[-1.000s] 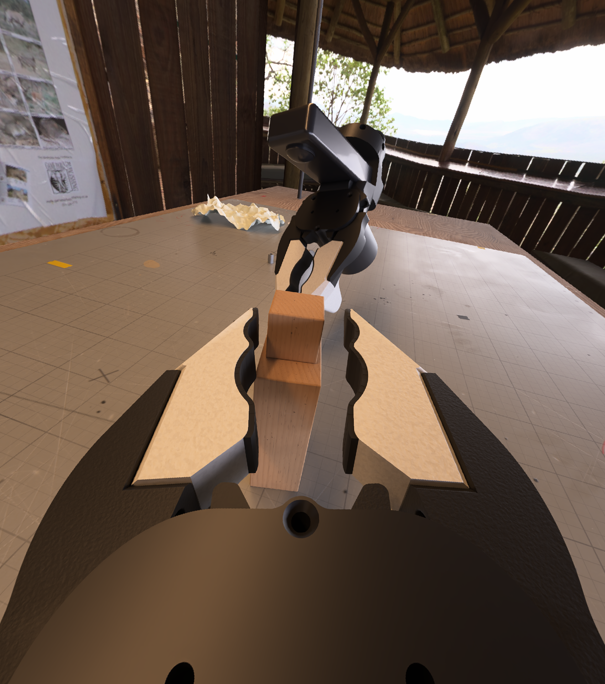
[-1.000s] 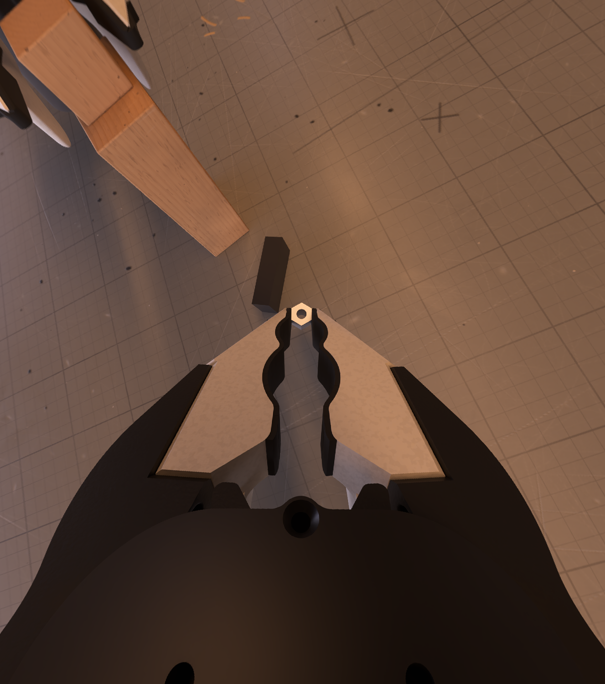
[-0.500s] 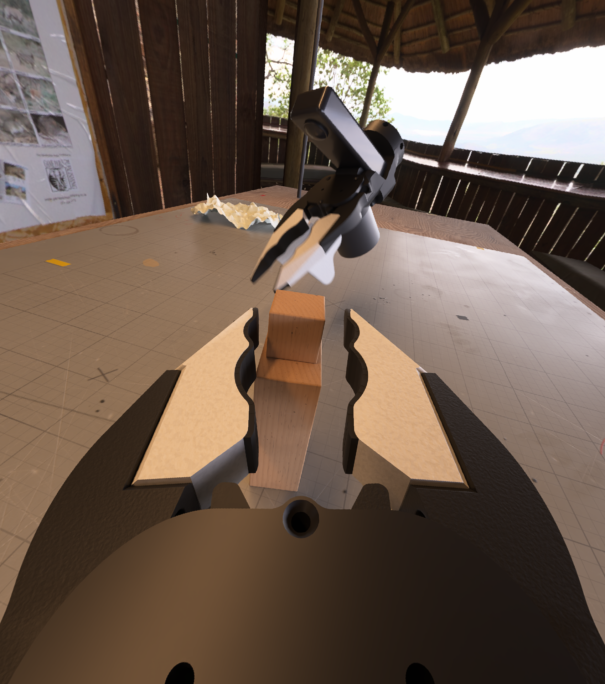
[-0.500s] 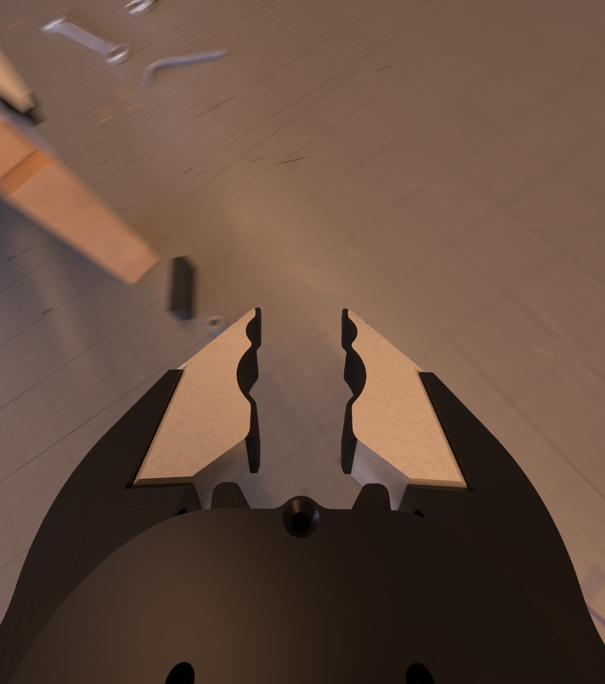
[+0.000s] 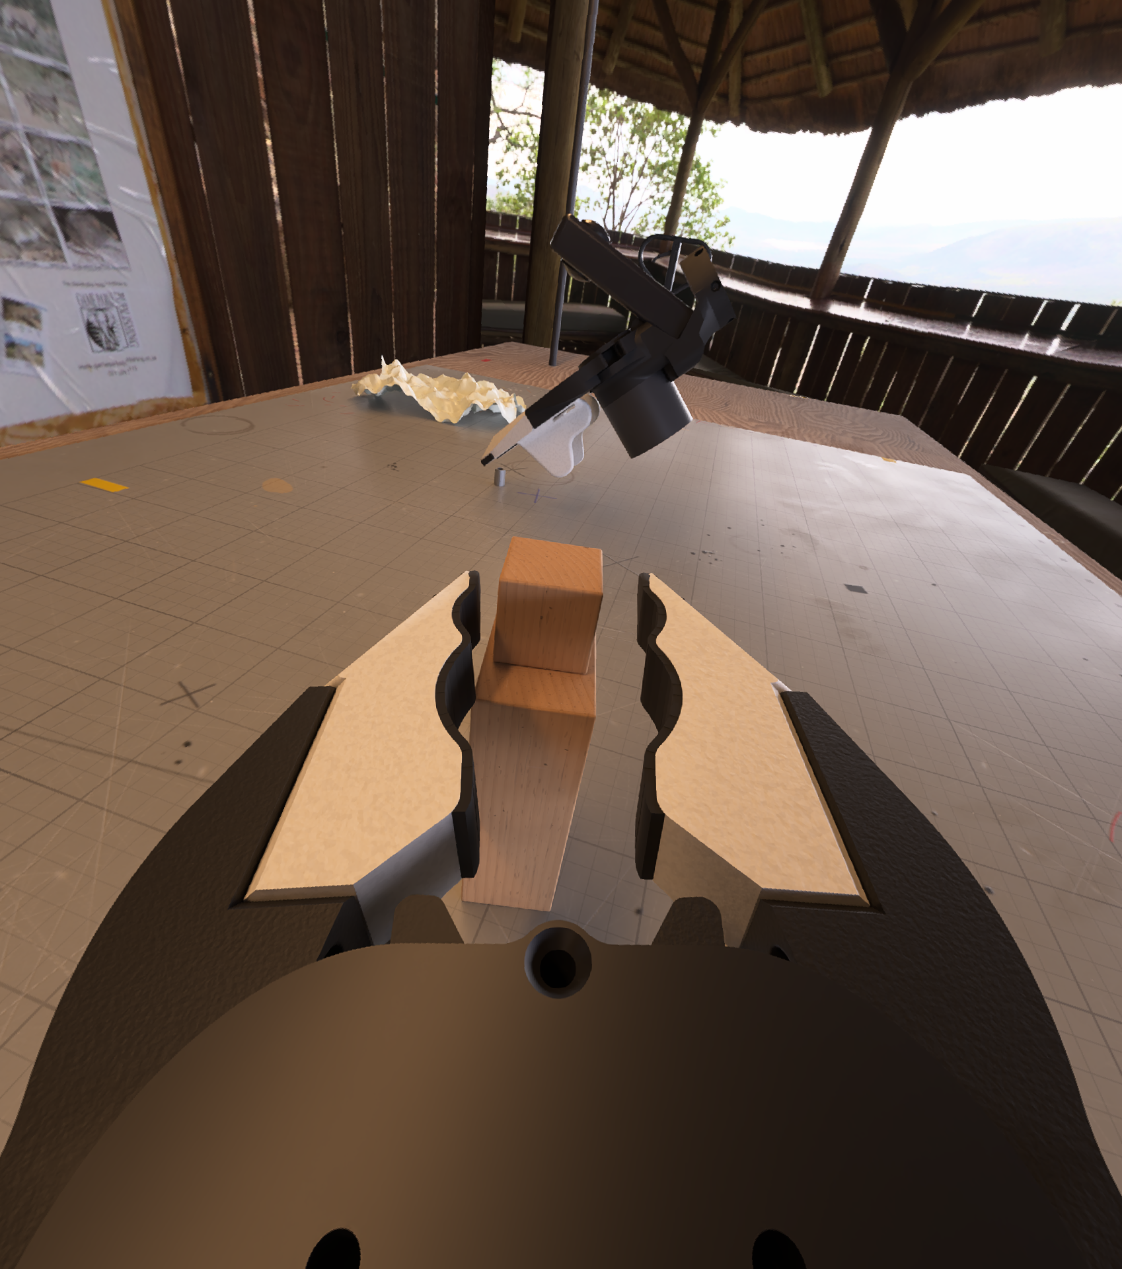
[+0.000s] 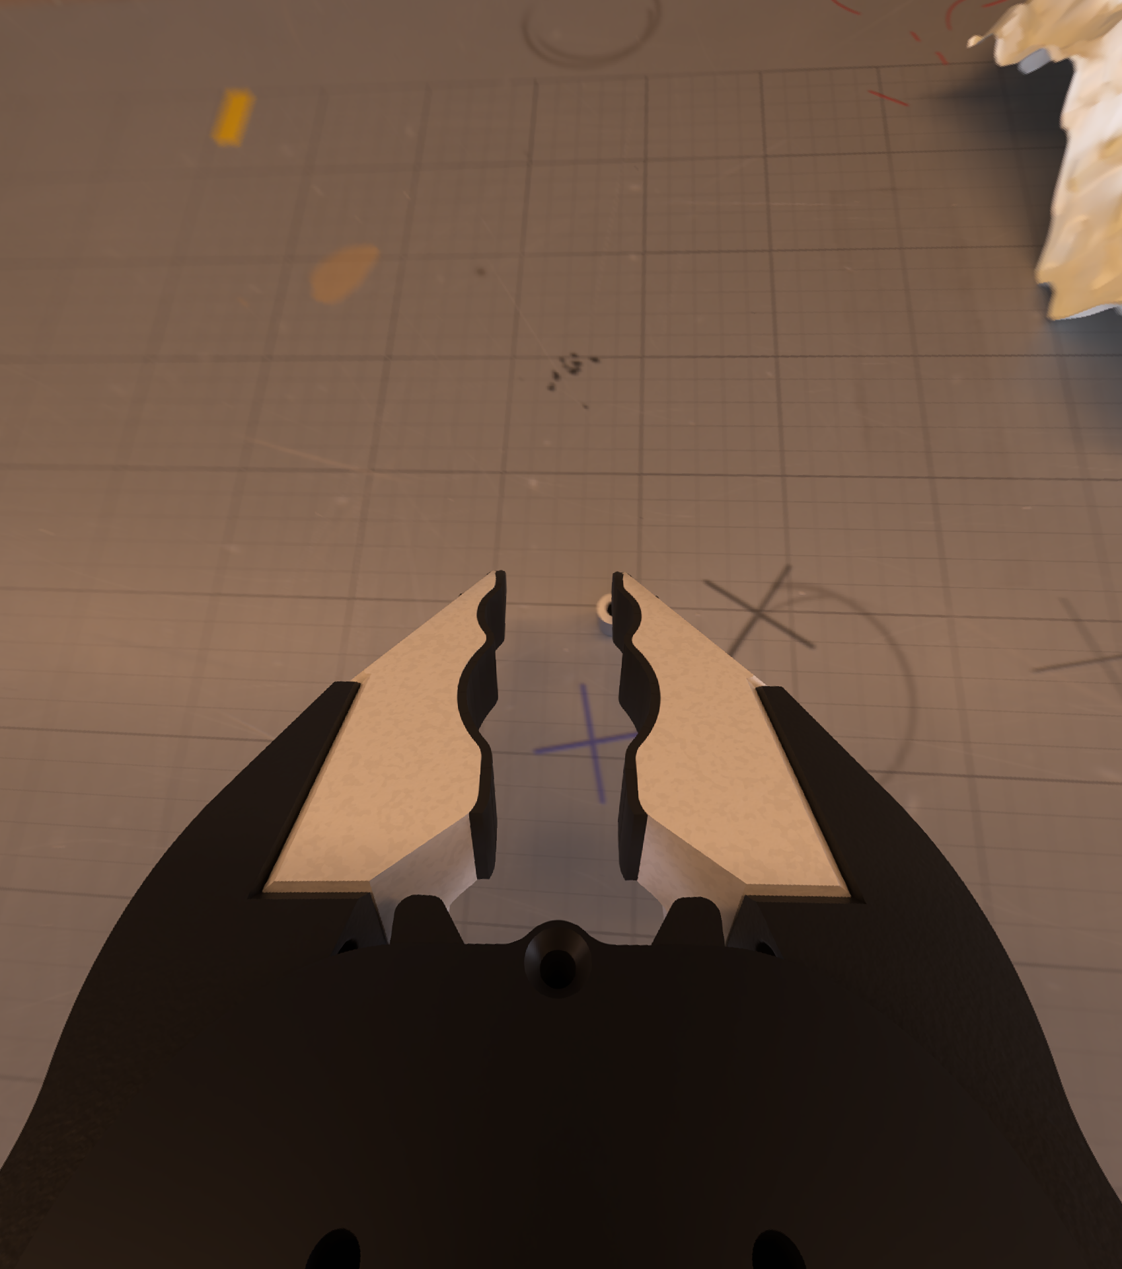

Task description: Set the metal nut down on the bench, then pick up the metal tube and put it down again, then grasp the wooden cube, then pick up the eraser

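Broadly, the gridded counter (image 5: 201,584) is being viewed from two sides, w/ a crumpled paper sheet (image 5: 441,395) lying near its far end. The left hand-held gripper (image 5: 558,578) is being kept wide open, approx. level w/ the counter. A wooden cube (image 5: 548,604) atop a longer pale block (image 5: 531,790) is being straddled, not clamped: the left finger is touching it or nearly so, and a clear gap is being left on the right. The right hand-held gripper (image 6: 558,577) is being held partly open and empty, tilted down over the counter. The metal tube (image 6: 605,610) is being seen standing upright, long axis vertical, just beside the right fingertip, i.e. off-centre to the right of the gap and partly hidden by that tip. Judgement: the tube pick-up is being lined up, and a small shift to the right is being called for before closing, so that the tube is being taken betw. the fingers. The tube is being approached by the right hand-held gripper, far nearer than the left.
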Motion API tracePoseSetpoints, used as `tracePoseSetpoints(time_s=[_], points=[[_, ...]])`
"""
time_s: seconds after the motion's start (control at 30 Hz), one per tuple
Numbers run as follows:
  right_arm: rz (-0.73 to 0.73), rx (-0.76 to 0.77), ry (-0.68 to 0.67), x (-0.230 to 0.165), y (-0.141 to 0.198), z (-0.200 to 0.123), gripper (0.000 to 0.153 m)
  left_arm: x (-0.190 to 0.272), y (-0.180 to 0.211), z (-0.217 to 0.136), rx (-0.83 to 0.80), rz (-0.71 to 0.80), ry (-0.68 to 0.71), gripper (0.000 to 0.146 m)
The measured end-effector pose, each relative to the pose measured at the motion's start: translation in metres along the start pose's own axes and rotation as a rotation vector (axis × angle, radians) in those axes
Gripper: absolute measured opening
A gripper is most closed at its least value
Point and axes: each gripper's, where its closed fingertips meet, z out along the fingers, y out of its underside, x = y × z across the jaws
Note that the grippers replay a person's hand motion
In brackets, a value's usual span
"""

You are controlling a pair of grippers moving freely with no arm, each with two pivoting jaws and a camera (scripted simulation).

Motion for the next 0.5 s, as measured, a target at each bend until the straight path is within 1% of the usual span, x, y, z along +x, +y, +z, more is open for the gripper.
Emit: tracePoseSetpoints(time_s=[0.07,0.2,0.4,0.5], points=[[-0.051,-0.042,0.061,0.008,0.005,0.003,0.028,0.000,0.000,0.000,0.000,0.001,0.000,0.046],[-0.033,-0.076,0.048,0.010,0.008,0.011,0.026,0.000,0.000,0.000,0.000,-0.001,0.000,0.046],[-0.073,-0.119,0.060,0.010,0.012,0.019,0.024,0.000,0.000,0.000,0.000,0.000,0.000,0.046],[-0.103,-0.146,0.107,0.017,0.017,0.016,0.022,0.000,0.000,0.000,0.001,-0.001,0.000,0.045]])
